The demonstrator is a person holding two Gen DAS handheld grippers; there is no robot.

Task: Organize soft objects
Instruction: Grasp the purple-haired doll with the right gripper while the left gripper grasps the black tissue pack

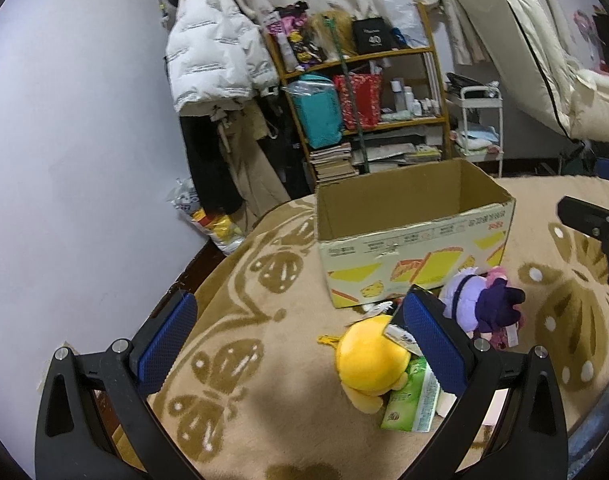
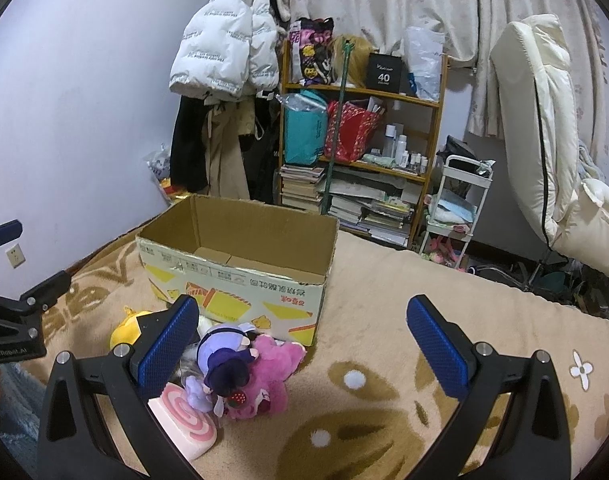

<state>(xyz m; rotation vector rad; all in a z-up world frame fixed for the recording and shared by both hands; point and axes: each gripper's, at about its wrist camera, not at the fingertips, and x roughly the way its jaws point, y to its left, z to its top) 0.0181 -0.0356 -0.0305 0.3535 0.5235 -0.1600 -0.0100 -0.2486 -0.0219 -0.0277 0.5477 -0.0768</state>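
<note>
An open cardboard box (image 1: 408, 236) (image 2: 240, 264) stands empty on the patterned blanket. In front of it lies a heap of soft toys: a yellow plush (image 1: 370, 364) (image 2: 126, 326), a purple doll (image 1: 474, 302) (image 2: 224, 354), a pink plush (image 2: 272, 376) and a pink swirl cushion (image 2: 188, 424). A green tissue pack (image 1: 412, 400) lies under the yellow plush. My left gripper (image 1: 300, 344) is open, its right finger beside the yellow plush. My right gripper (image 2: 304, 344) is open, with its left finger over the toys.
A wooden shelf (image 2: 364, 136) of bags, bottles and books stands behind the box, with hanging coats (image 1: 216, 60) left of it. A white trolley (image 2: 460, 204) and a pale recliner (image 2: 544, 140) are to the right. The blanket (image 2: 384, 304) is bare right of the toys.
</note>
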